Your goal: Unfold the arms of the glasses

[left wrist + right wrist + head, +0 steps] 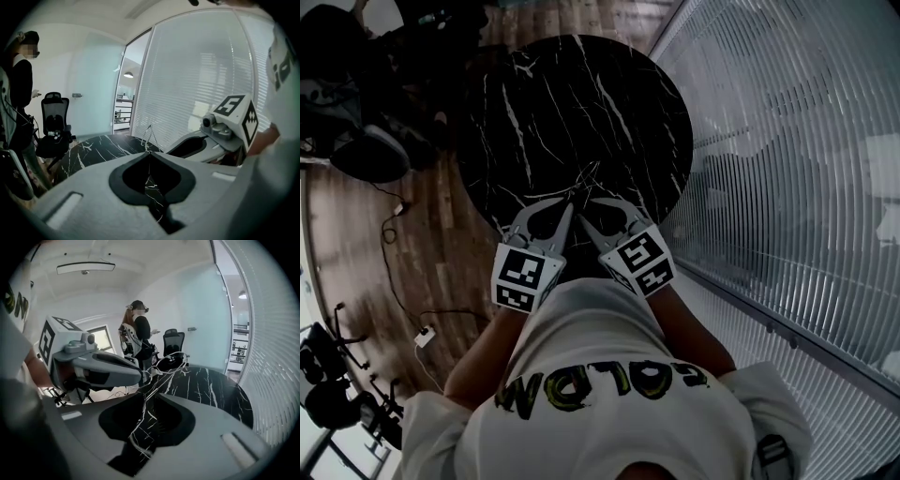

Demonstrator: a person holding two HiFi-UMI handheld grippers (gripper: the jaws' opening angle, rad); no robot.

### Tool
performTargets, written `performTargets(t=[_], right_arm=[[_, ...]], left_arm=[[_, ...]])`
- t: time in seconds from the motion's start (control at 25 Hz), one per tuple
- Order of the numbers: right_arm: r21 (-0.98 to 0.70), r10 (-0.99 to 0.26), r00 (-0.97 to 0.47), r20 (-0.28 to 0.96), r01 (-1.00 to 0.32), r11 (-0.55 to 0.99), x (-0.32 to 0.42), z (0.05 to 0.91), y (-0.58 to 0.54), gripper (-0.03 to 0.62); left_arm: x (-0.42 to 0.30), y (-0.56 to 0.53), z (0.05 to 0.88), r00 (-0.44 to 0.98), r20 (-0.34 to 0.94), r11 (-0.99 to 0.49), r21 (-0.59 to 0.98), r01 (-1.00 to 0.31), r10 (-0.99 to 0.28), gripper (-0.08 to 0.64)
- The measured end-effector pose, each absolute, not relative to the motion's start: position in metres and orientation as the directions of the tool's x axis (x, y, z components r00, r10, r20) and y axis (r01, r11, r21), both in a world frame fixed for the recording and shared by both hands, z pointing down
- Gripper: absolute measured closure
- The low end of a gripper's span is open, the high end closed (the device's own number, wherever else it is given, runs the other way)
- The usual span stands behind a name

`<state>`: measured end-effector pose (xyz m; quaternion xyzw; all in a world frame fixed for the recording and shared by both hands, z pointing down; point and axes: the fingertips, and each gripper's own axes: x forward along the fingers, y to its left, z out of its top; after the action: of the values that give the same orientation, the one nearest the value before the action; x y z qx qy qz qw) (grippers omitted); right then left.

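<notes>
Slatted glass wall point(787, 141) runs down the right side, and wood floor point(356, 225) with loose cables point(394, 225) is on the left. A round black marble table point(581, 103) sits between them. The wearer's white shirt point(600, 375) fills the bottom of the head view. A second person point(138, 329) stands past the table, next to a black office chair point(54, 117).

Both grippers sit over the table's near edge, angled in toward each other in a V with their tips almost meeting.

Left gripper point(147, 153) – jaws brought together, tips pinching the thin wire frame. The frame sticks up out of the pinch.

Right gripper point(151, 392) – jaws a narrow slit apart. One thin arm of the glasses runs through the gap, with marble showing on either side of it. The pads aren't visibly pressing on it.

Glasses point(172, 361) are held off the surface just inside the near edge. The lenses are ahead of the right gripper's tips and right beside the left gripper's nose. In the head view they show only as a faint wire outline.
</notes>
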<state>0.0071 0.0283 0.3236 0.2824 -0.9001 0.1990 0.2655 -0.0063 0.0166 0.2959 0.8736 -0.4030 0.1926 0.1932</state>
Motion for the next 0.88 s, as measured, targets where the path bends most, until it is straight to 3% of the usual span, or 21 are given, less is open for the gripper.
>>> performTargets(t=[0.44, 0.72, 0.88], right_arm=[[-0.097, -0.456, -0.58, 0.676, -0.682, 0.725, 0.045, 0.343, 0.019, 0.563], [0.183, -0.556, -0.411, 0.722, -0.662, 0.727, 0.08, 0.349, 0.0, 0.577], [0.225, -0.562, -0.396, 0.726, -0.635, 0.739, 0.08, 0.35, 0.0, 0.577]], left_arm=[[-0.028, 0.011, 0.311, 0.577, 0.521, -0.565, 0.205, -0.799, -0.628, 0.557], [-0.029, 0.021, 0.328, 0.614, 0.549, -0.571, 0.276, -0.773, -0.566, 0.557], [-0.027, 0.023, 0.331, 0.621, 0.547, -0.553, 0.311, -0.773, -0.561, 0.557]])
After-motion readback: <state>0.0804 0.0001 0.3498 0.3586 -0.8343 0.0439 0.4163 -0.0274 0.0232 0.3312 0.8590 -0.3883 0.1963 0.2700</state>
